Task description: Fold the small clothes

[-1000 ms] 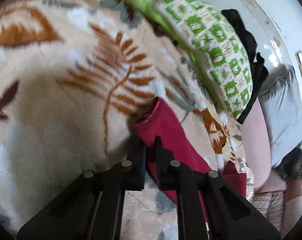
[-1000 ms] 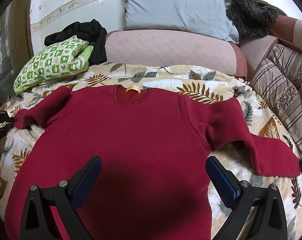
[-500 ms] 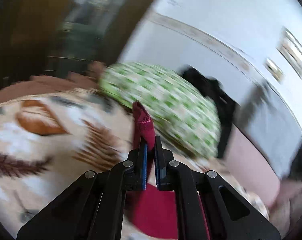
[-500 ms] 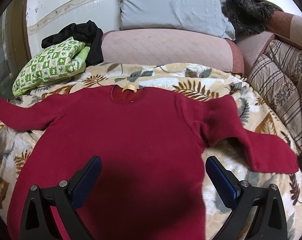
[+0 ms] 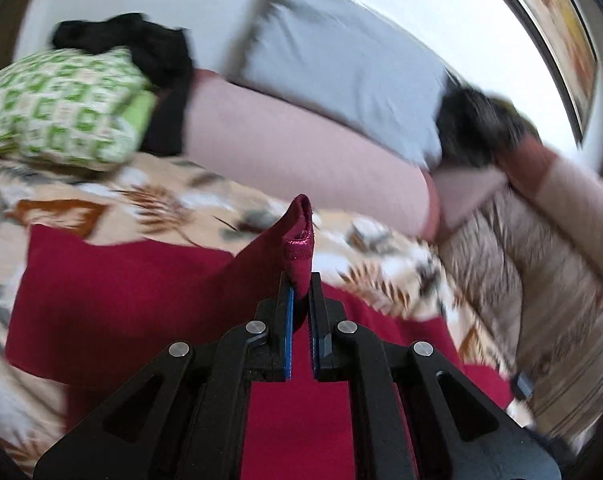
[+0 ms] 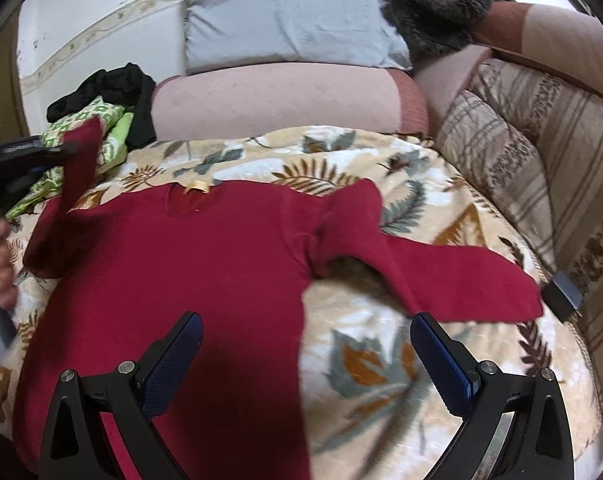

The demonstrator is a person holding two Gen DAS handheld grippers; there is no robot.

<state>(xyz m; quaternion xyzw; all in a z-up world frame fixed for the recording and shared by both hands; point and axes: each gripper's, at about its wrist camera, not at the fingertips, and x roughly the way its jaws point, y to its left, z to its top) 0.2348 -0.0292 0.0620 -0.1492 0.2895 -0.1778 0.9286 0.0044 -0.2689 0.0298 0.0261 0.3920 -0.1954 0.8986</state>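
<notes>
— Sweater (image 6: 205, 264) is lying flat on the leaf-print blanket (image 6: 381, 360), mid-frame; its sleeve cuff (image 5: 299, 248) is now hanging lifted, where a second ago it was resting on the blanket.
— Meaning the sleeve fold is starting?
— Likely. The left gripper (image 5: 300, 300) is pinching that cuff between its fingers; the right gripper (image 6: 306, 354) is hovering at lower centre, fingers spread, holding nothing.

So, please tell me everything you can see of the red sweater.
The red sweater is dark red, of soft knit, with long sleeves and a gold label at its round neck. It lies spread on the leaf-print blanket. The left gripper pinches one cuff and holds it raised; the other sleeve lies flat.
</notes>
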